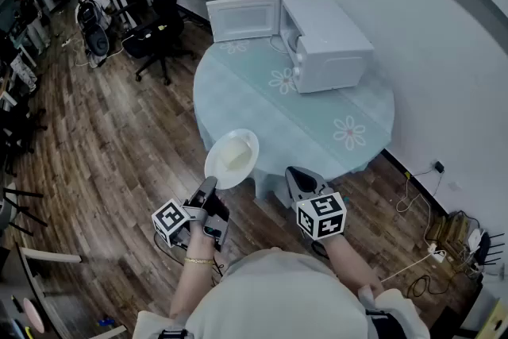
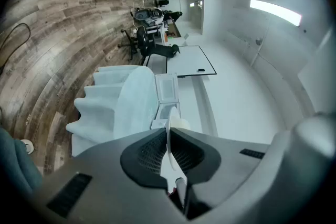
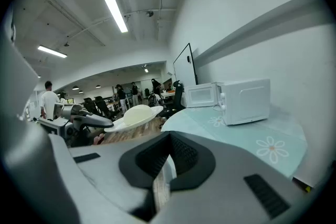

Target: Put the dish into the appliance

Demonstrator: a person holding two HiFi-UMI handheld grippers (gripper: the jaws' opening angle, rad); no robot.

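A white dish (image 1: 232, 158) with a pale lump of food on it hangs over the wooden floor, just short of the round table's (image 1: 262, 111) near edge. My left gripper (image 1: 209, 188) is shut on the dish's near rim. In the left gripper view the dish (image 2: 170, 157) stands edge-on between the pads of the left gripper (image 2: 169, 136). The white microwave (image 1: 325, 44) sits at the table's far side with its door (image 1: 244, 17) swung open to the left. My right gripper (image 1: 300, 175) is to the right of the dish, shut and holding nothing. The right gripper view shows the dish (image 3: 134, 115) and microwave (image 3: 244, 99) beyond the right gripper (image 3: 167, 157).
The table has a pale teal cloth with flower prints. A white wall runs close behind and to its right. Black office chairs (image 1: 159, 28) and desks stand at the back left. Cables and a power strip (image 1: 436, 250) lie on the floor at the right.
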